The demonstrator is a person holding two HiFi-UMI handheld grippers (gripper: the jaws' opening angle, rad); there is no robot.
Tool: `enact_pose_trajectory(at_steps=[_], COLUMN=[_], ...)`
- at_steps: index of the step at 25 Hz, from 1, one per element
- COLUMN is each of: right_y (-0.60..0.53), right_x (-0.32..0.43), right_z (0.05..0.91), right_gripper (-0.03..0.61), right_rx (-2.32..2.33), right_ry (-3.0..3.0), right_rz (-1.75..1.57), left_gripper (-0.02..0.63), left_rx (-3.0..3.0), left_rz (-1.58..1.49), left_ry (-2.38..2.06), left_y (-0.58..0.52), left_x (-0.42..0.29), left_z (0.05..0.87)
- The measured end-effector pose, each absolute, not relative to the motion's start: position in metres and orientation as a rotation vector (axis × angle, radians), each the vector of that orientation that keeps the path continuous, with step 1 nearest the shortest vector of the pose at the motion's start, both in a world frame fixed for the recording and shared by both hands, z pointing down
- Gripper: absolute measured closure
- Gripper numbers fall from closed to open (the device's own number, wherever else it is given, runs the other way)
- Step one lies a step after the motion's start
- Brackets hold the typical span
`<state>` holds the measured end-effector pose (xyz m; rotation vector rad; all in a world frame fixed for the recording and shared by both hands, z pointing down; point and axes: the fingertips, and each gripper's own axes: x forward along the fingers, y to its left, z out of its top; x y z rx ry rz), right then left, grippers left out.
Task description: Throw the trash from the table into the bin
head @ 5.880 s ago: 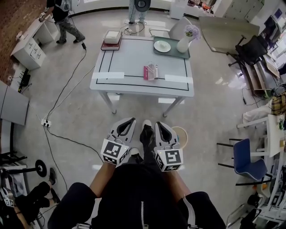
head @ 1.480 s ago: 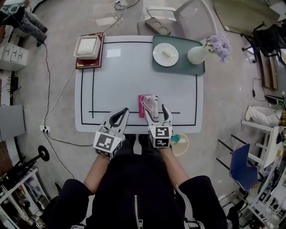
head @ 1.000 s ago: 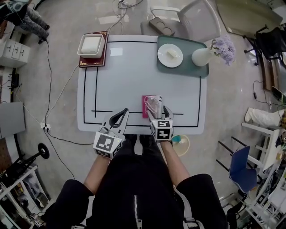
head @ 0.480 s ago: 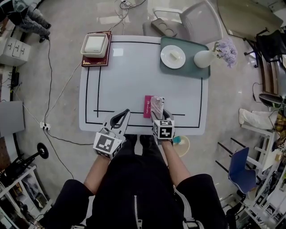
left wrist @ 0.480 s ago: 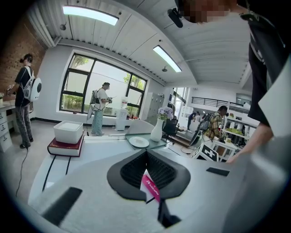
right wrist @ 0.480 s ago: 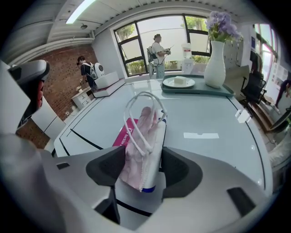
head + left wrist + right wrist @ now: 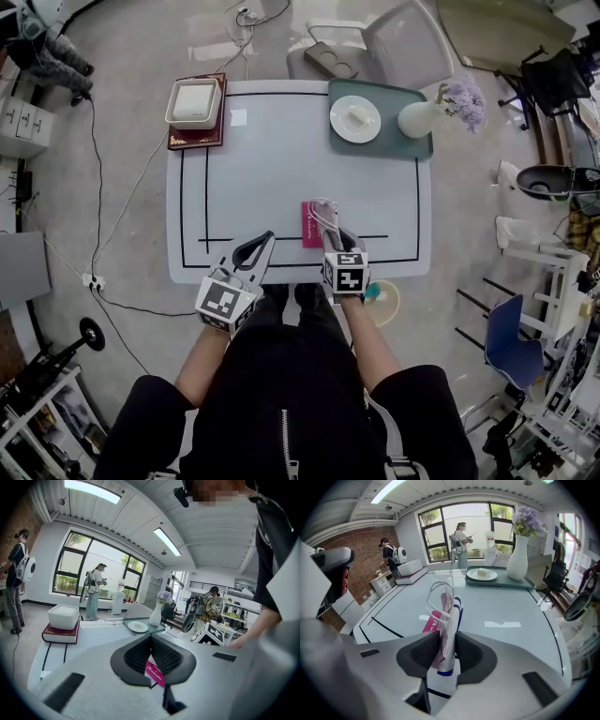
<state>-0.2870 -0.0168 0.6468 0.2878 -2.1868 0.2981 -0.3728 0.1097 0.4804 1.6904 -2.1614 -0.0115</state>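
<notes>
At the front edge of the black-lined white table [image 7: 281, 159], the right gripper [image 7: 331, 240] has just been closing its jaws and now pinches the pink-and-white wrappers [image 7: 322, 217], the left gripper [image 7: 265, 242] hovers clenched and empty beside it, and the bin [image 7: 384, 305] stands on the grey floor [image 7: 469, 206] below.

The table [image 7: 281, 150] looks glossy, the wrapper [image 7: 446, 616] crinkly plastic.

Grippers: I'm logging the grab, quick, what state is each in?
Left gripper: shut, empty.
Right gripper: jaws have just been closing, now shut on the looped trash.
</notes>
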Motion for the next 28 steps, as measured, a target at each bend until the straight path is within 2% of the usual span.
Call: enact_pose_trajectory(at_steps=[13,21,28], right_y=[-0.014,-0.029,-0.051], right_x=[-0.294,-0.267,-0.209], right_z=[0.613,0.597,0.587], right_gripper=[0.495,0.499,0.5], right_rx=[0.407,0.487,0.58], right_ry=[-2.264,-2.298,-2.332], right_rz=[0.305,0.346,0.421], left_gripper=[0.608,0.607,0.608], left_rx=[1.864,1.99,2.028], left_rz=[0.002,-0.015,0.046], left_ry=[-2.058,-1.989,-1.894], left_y=[0.097,0.063,0.03], left_x=[-0.381,-0.35,-0.294], left_z=[0.476,0.466,0.467])
